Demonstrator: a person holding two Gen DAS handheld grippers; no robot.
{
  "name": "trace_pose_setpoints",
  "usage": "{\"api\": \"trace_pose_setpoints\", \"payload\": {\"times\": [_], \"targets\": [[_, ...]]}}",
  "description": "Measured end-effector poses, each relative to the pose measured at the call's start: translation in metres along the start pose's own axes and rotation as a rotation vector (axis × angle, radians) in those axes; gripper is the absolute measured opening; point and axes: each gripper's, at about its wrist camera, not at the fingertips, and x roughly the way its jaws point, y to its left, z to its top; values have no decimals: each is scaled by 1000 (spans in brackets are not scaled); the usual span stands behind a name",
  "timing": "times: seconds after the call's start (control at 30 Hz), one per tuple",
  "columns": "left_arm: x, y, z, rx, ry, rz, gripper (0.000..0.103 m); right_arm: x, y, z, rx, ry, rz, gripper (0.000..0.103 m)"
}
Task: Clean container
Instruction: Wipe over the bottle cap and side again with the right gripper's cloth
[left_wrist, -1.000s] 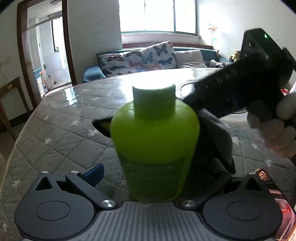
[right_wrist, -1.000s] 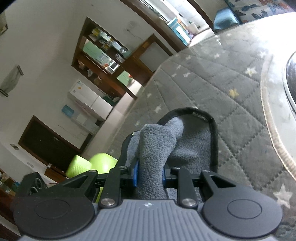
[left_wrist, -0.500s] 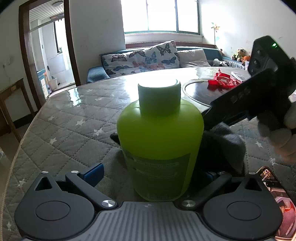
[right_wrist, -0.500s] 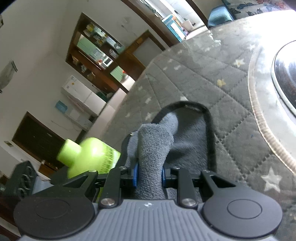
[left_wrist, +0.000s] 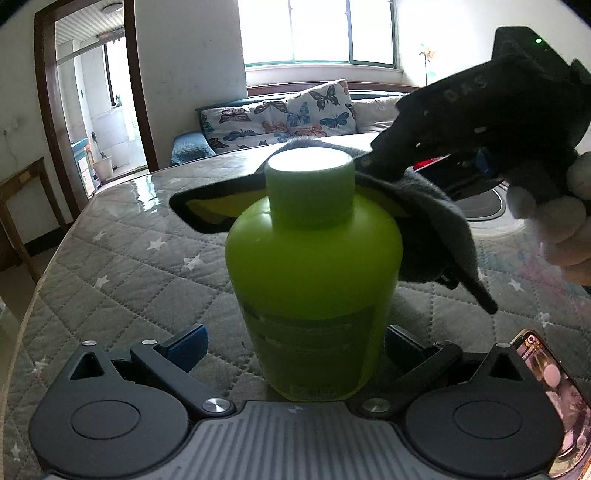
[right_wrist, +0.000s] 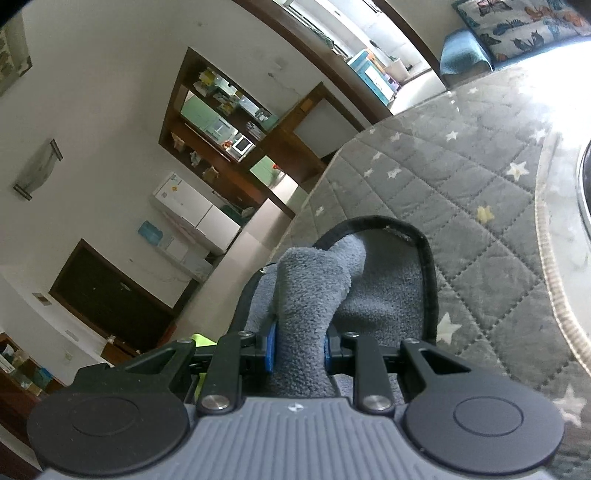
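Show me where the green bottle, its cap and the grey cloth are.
green bottle (left_wrist: 314, 273): left wrist view, on its body.
cap (left_wrist: 309, 184): left wrist view, on its side wall.
grey cloth (right_wrist: 310, 291): right wrist view, on the pinched fold.

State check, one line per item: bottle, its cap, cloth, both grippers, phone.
green bottle: upright on the quilted table cover, between the left gripper's fingers
cap: on
grey cloth: pinched in the right gripper, draped behind the bottle's neck
left gripper: open, blue pads clear of the bottle
right gripper: shut on the cloth
phone: screen lit, lying at the lower right
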Motion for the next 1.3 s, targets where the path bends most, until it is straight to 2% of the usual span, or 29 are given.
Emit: {"api": "trace_pose_setpoints", "payload": {"times": [0.23,0.57,1.3], "targets": [[-1,2,1,-8,-4,5,103,3,-1,5,8,-4,11,23],[-8,1,-4,-5,-17,9,103,1,-5,-5,-9,20,-30,23],[-10,5,-4,-6,-23,14,103,4,-2,-1,-8,13,-20,23]]}}
